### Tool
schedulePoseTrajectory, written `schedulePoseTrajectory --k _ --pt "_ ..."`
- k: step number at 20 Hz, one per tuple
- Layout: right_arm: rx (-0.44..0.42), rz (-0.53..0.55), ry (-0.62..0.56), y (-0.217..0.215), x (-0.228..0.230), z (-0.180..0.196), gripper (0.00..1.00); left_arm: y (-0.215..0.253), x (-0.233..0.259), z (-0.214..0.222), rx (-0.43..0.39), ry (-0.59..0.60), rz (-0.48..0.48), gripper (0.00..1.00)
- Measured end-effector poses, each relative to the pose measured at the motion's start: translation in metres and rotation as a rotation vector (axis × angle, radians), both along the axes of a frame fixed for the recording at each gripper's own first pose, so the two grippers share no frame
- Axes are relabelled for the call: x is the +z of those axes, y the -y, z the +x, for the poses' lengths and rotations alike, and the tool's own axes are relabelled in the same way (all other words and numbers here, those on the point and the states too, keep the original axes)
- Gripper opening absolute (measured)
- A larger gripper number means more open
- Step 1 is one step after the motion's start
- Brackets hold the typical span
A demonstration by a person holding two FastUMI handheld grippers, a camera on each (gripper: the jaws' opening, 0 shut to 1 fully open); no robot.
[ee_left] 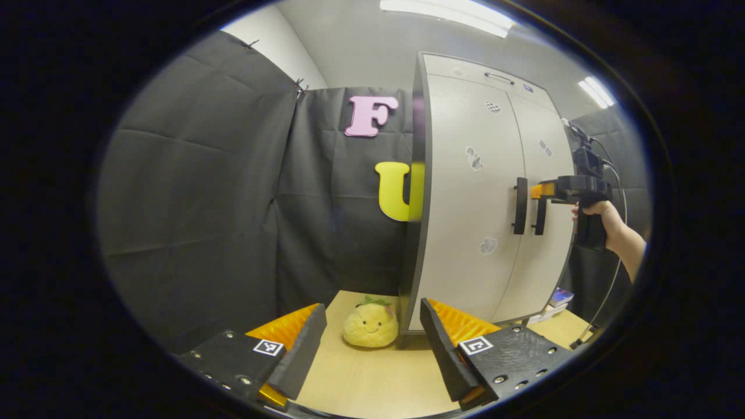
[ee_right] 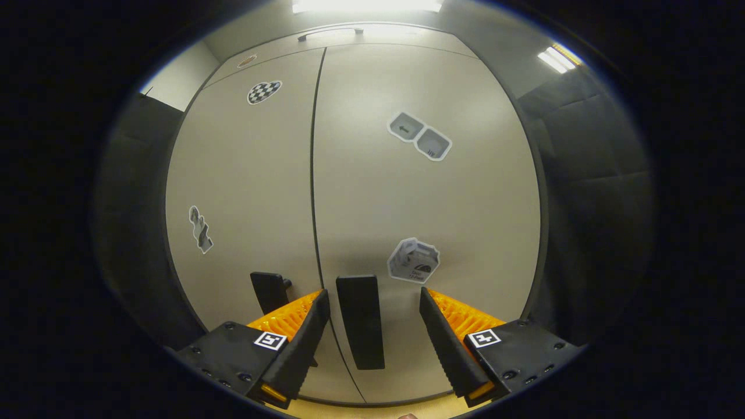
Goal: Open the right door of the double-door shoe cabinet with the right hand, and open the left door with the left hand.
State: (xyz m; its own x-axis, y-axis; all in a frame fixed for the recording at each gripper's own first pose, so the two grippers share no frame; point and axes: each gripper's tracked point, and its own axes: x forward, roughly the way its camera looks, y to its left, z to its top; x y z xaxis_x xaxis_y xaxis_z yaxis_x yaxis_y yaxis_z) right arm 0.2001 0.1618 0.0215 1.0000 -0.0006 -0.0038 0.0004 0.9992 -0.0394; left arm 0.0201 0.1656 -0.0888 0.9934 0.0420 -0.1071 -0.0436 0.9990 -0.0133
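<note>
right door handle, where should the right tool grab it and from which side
Grip the right door handle across its narrow vertical bar, coming straight at the door front. In the right gripper view the bar stands upright between the open fingers of the right tool, proud of the right door, so the fingers can probably close on its two sides. Both doors look closed. The left door handle sits close by, so stay centred.

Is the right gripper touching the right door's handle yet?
Apart. In the right gripper view the handle stands between the open fingers of the right gripper, with door showing on both sides.
</note>
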Motion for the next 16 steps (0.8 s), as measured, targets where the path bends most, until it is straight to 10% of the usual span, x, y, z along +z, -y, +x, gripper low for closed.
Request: schedulePoseTrajectory --k 3,6,16 --pt "-0.011 -0.014 -0.016 -0.0012 -0.0074 0.0047 0.77 -0.002 -0.0028 0.0034 -0.007 -0.004 0.002 0.93" --pt "0.0 -0.027 -0.014 -0.0063 -0.0078 0.0054 0.34 -0.0023 -0.0034 0.0063 -0.017 -0.004 0.001 0.92" --pt "0.023 -0.009 -0.048 -0.0073 -0.0092 0.0035 0.17 0.0009 -0.01 0.0005 -0.026 -0.019 -0.009 0.92"
